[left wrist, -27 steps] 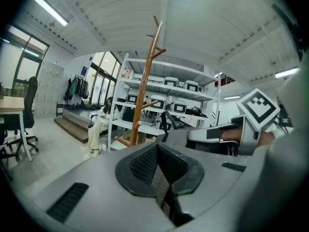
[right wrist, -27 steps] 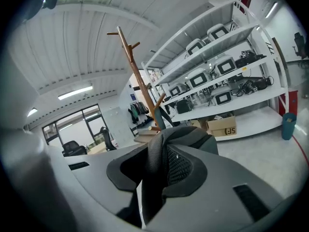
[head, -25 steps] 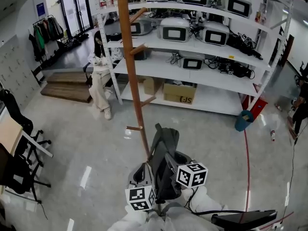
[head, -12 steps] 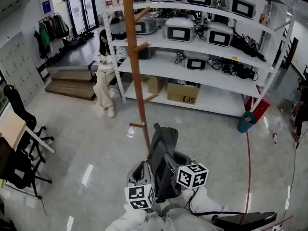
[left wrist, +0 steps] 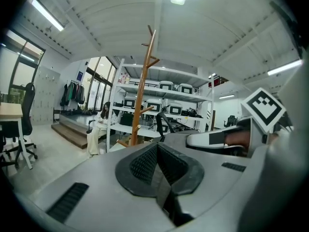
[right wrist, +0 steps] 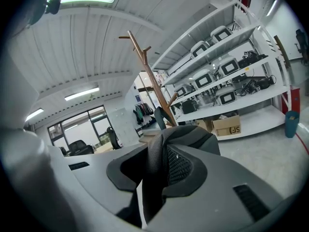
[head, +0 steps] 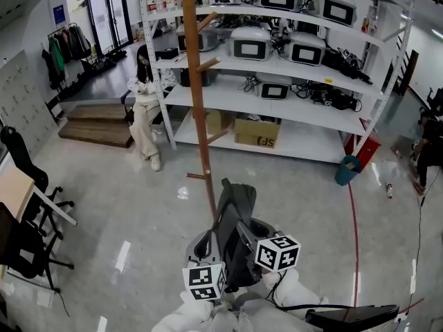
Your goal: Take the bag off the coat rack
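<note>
I held the bag [head: 234, 206] close by the coat rack [head: 197, 102].
My right tool [right wrist: 157, 167] gripped its mesh strap [right wrist: 153, 149]; my left tool [left wrist: 157, 164] sat alongside, jaws closed together.

The bag [head: 235, 216] is dark grey with a black mesh strap, the rack [head: 199, 102] brown wood, the cubes [head: 277, 252] white with black square markers, the shelves [head: 291, 101] white, the floor [head: 124, 199] pale grey with a red line, and the bin [head: 345, 171] teal.

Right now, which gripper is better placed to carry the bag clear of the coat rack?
Right. The right gripper is clamped on the mesh strap of the bag; the left gripper looks shut on nothing.
</note>
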### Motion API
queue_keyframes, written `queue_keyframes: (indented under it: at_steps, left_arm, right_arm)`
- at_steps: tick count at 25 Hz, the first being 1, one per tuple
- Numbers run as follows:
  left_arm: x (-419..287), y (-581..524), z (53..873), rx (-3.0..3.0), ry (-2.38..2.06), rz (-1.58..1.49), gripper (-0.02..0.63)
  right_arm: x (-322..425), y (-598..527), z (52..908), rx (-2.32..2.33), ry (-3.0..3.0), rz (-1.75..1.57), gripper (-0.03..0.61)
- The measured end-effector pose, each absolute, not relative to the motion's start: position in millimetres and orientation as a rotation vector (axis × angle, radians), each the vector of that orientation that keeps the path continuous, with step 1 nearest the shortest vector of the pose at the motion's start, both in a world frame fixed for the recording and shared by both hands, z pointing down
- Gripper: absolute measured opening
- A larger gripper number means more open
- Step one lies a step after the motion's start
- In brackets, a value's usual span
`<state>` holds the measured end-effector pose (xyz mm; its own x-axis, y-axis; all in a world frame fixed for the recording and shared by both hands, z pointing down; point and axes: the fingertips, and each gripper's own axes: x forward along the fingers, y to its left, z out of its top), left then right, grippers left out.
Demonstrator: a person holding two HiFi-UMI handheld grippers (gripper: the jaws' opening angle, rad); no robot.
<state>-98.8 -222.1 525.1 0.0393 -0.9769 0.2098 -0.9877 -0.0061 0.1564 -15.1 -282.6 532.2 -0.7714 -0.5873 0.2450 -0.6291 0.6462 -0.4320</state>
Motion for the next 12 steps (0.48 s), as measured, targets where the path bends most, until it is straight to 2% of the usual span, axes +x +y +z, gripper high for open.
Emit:
queue_keyframes:
  at_steps: [12]
  left_arm:
    - [-104.0,-184.4,524.2,2.098,-1.966,0.016,-0.012]
  right_arm:
    - [-13.2,-243.4,525.5,1.101,-2.766,0.813,0.094]
